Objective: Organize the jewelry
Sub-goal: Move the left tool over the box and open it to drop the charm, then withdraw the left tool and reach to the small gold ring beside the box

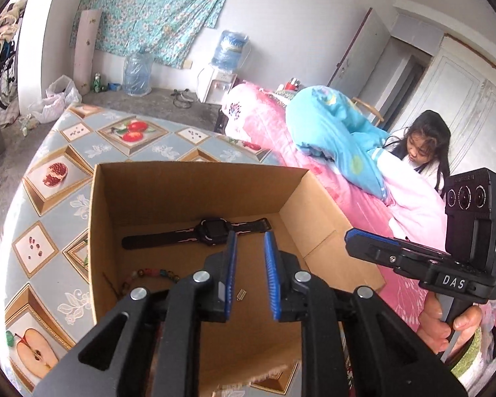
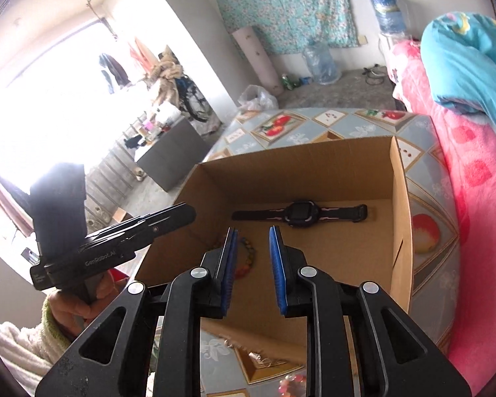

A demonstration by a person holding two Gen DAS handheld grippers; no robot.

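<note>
From the left wrist view, a table under a grey-blue oilcloth printed with framed fruit pictures fills the 9 o'clock side. On it stands an open brown cardboard box, its walls reaching from centre toward 3 o'clock. On the box floor, a black wristwatch with a square face and pink-marked strap lies flat and stretched out near the far wall. At about 7 o'clock from the watch, a string of multicoloured beads rests on the floor near the left wall, partly hidden behind the gripper. A tiny pale metal piece lies on the cardboard between the blue pads; what it is cannot be told. The left gripper hangs over the box with its blue-padded jaws a little apart and nothing between them. At 3 o'clock, the right gripper points toward the box, held by a hand. At 2 o'clock, a person sits beside a pink bedspread.

In the right wrist view, the left gripper's body crosses in at 9 o'clock. The right gripper's own jaws also stand slightly apart, empty, above the box floor, with the watch beyond them at 12 o'clock and the beads just left of the left pad.
</note>
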